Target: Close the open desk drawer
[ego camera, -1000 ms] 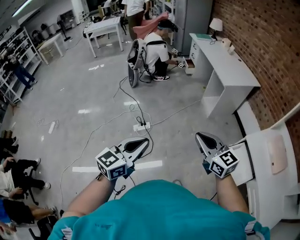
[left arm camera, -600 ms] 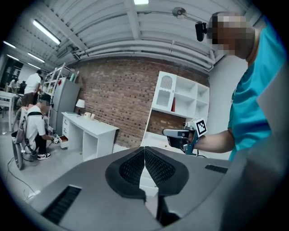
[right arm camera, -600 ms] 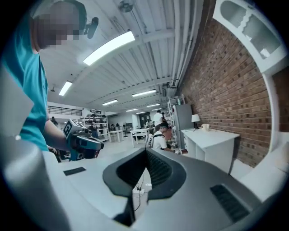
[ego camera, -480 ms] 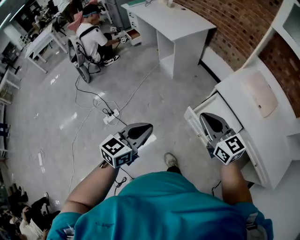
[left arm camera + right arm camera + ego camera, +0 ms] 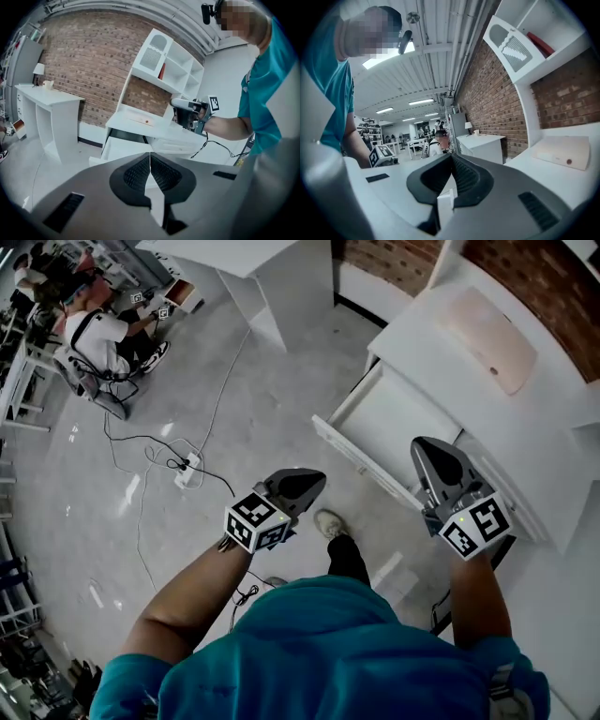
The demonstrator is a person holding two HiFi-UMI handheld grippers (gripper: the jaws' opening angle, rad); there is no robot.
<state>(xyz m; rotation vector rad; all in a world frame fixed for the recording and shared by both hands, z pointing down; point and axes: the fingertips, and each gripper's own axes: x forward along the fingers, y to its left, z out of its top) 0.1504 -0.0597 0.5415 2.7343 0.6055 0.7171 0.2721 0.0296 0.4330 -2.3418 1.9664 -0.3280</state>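
While left gripper point(image 5: 312, 480) and right gripper point(image 5: 427, 450) hang closed, empty, the drawer point(image 5: 394, 423) gapes between them

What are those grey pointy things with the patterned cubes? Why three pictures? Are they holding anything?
They are grabbing tools that a person holds, one in each hand. The left gripper and right gripper each have two fingers, pressed together and holding nothing. One picture comes from a camera on the person's head, looking down. The other two come from cameras riding on each tool, looking along its fingers. Below is a white desk with its drawer pulled open and a pale pad on top.
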